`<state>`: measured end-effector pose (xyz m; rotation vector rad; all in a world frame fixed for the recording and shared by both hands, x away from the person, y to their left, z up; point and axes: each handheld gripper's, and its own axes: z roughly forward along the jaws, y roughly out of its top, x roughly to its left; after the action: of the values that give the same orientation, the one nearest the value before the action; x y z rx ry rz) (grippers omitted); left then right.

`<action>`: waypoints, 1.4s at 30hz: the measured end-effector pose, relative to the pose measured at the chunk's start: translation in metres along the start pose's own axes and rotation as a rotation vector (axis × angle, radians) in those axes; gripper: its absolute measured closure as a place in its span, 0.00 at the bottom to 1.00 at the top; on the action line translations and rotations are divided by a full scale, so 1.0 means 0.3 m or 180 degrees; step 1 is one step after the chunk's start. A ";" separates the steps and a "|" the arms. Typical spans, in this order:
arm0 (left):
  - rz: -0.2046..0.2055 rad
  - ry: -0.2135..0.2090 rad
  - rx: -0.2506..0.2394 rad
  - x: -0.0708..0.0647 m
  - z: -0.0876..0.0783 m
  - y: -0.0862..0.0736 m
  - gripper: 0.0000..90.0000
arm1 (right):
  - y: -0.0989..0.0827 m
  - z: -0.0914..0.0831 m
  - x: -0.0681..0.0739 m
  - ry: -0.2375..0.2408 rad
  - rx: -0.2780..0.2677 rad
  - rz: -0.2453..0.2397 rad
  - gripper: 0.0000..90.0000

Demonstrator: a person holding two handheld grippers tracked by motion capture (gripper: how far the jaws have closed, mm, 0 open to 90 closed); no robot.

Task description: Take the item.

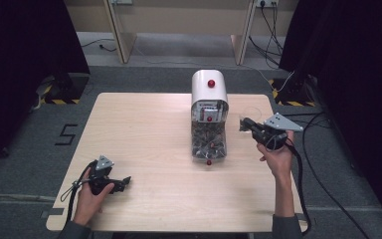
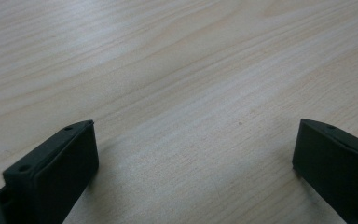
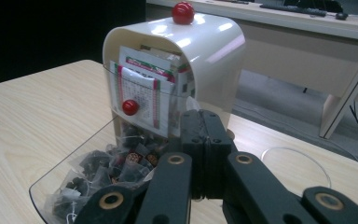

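Probably light and crinkly, the tea sachets (image 3: 121, 163) in the clear drawer (image 3: 70, 172) suit an edge pinch; right gripper (image 3: 205, 154) pressed together, left gripper (image 2: 193, 154) spread over the desk (image 2: 177, 70).

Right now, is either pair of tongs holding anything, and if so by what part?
Nothing is held. The left tongs stand open over bare table; the right tongs are shut on nothing, beside the tea-bag dispenser.
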<state>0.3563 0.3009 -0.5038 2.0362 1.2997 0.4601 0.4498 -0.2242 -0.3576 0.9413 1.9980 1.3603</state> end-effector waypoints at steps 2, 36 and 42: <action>0.0000 0.0000 0.0000 0.000 0.000 0.000 0.00 | -0.003 -0.004 -0.009 -0.0024 0.0011 0.0018 1.00; -0.0001 0.0000 0.0000 0.000 0.000 0.000 0.00 | 0.061 0.014 -0.227 -0.0402 0.0137 -0.0001 1.00; 0.0004 0.0000 0.0005 0.000 0.000 0.000 0.00 | 0.085 0.040 -0.250 -0.0386 0.0164 0.0025 1.00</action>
<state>0.3564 0.3011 -0.5037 2.0382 1.2993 0.4596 0.5108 -0.2704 -0.3342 1.0307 1.9479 1.2311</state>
